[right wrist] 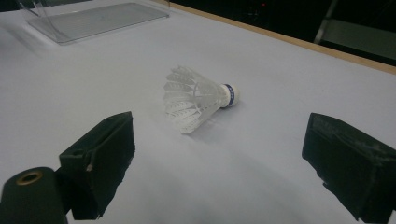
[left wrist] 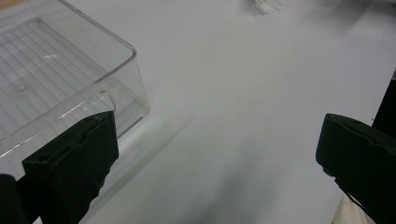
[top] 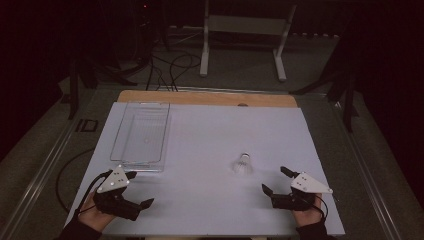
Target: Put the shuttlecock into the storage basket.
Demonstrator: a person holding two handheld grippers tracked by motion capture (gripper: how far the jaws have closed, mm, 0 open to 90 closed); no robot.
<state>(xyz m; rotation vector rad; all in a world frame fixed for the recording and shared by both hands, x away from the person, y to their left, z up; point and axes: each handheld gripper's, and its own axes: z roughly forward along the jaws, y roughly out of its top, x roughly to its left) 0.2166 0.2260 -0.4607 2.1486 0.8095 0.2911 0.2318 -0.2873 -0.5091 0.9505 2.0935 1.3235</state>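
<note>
Shuttlecock (right wrist: 198,99) lies ahead of right gripper's (right wrist: 219,158) spread jaws.

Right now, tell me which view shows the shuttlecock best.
The right gripper view: the shuttlecock lies on its side between the open fingers, feathers and cork tip clear. The high view shows it small and blurred; the left gripper view catches just a feather edge at the top.

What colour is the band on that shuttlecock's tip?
Blue, ringing the white cork of the shuttlecock; the right gripper view shows it best.
</note>
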